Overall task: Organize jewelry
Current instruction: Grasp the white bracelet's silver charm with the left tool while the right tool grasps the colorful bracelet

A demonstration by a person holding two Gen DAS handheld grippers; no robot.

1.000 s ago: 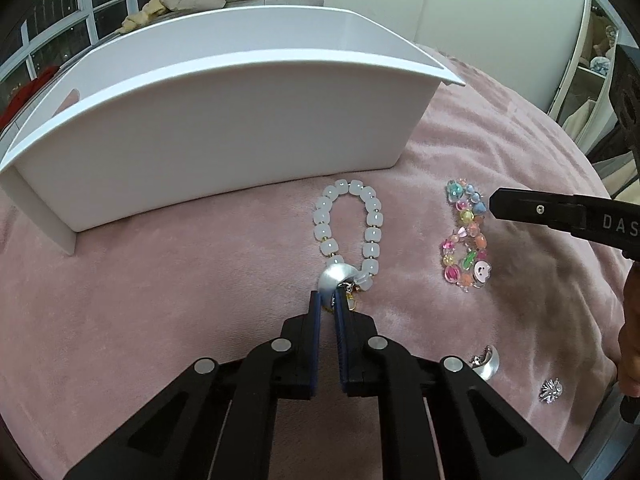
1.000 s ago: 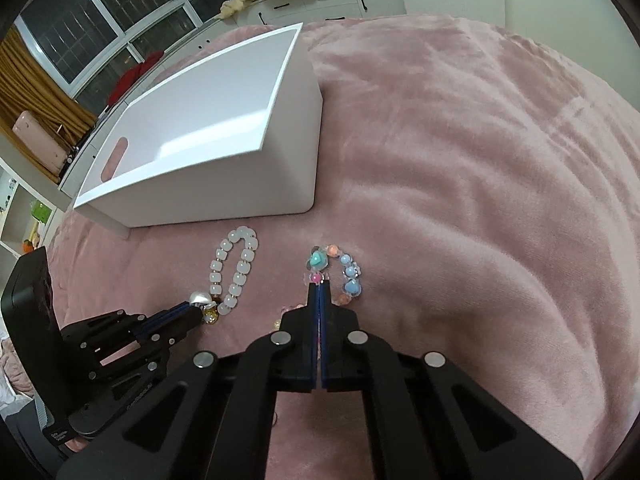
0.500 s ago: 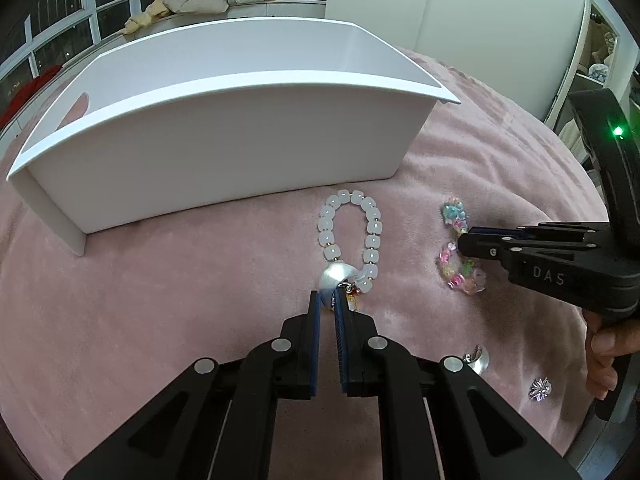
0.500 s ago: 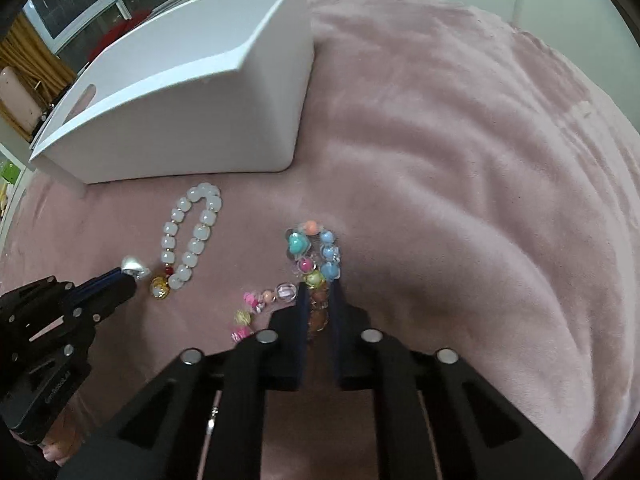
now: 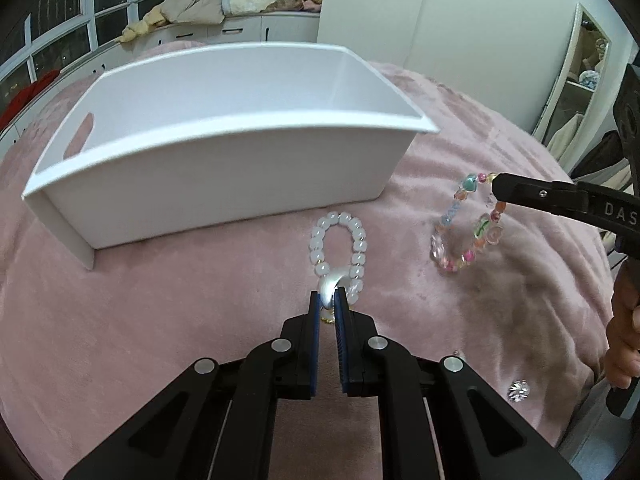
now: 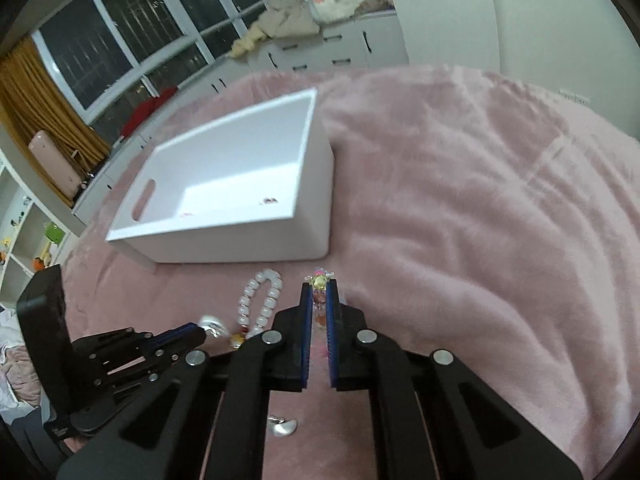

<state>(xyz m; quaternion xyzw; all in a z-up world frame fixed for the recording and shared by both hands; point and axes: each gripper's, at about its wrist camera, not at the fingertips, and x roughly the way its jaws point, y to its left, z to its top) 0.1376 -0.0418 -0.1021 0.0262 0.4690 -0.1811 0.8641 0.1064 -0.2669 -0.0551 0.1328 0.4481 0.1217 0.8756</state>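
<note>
Left gripper (image 5: 329, 300) clamped on the silver charm of a white bead bracelet (image 5: 339, 246) on the pink blanket (image 5: 160, 320) before the white box (image 5: 224, 176), right gripper (image 6: 319, 286) clamped on a colourful bead bracelet (image 5: 468, 228) hanging off the blanket, small silver charm (image 6: 282, 426) lying nearby

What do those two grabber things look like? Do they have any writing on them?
Both are black plastic. The left gripper and right gripper each have two long fingers lined with ridged blue pads, plus round silver screws. White letters "DAS" show on the right one's side.
</note>
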